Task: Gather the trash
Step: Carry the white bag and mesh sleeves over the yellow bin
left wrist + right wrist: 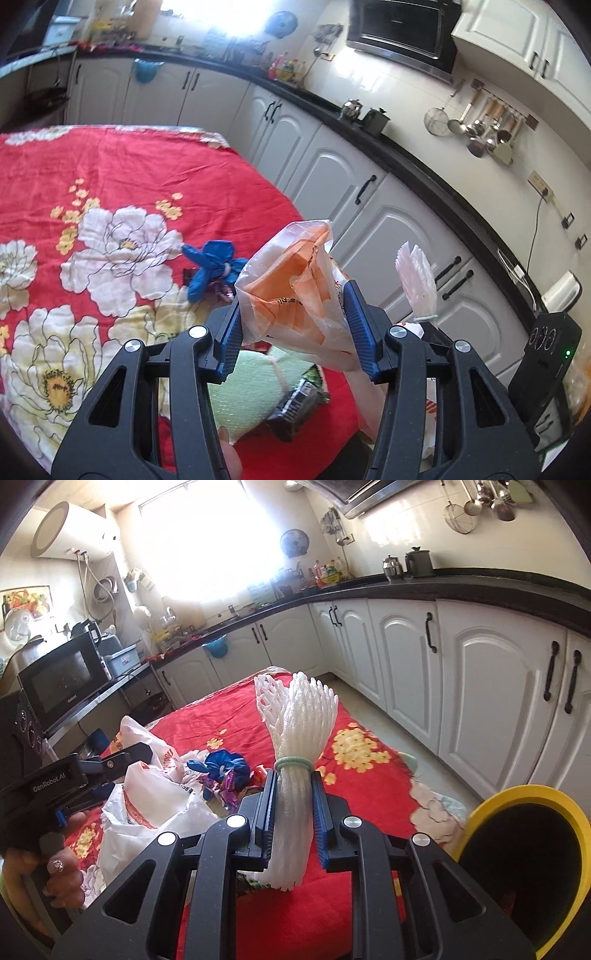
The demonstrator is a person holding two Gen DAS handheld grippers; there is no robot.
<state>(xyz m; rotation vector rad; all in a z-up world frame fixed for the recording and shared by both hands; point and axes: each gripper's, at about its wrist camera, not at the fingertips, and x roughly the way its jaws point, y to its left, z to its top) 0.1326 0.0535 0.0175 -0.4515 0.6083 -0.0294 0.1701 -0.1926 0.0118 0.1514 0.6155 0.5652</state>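
Trash in both grips over a red floral tabletop (122, 173). From the left wrist view, my left hand-held gripper (295, 325) clenches a crumpled orange-and-white plastic bag (295, 291), its mouth gaping upward between the blue pads. A blue scrap (210, 266) tied in a knot lies on the cloth just beyond and left of that bag, with dark wrappers (295, 406) and a pale green piece (243, 398) below the jaws. A white foam net (415, 277) stands upright to the right of the bag, well clear of its mouth.

From the right wrist view, my right hand-held gripper (293, 808) grasps that foam net (299, 716) by its lower half, just under a green band (293, 765); the net's long axis runs straight up, its flared end above the pads. The bag (155, 797) sits to the left and lower, held by the left hand-held gripper (110, 764) with a hand (44, 871) on its handle. A yellow-rimmed bin (535, 805) shows at the lower right edge, just beside my right gripper.

I judge the net must travel leftward and tip down to reach the bag's mouth, or swing right toward the bin, which lies nearer the right hand.
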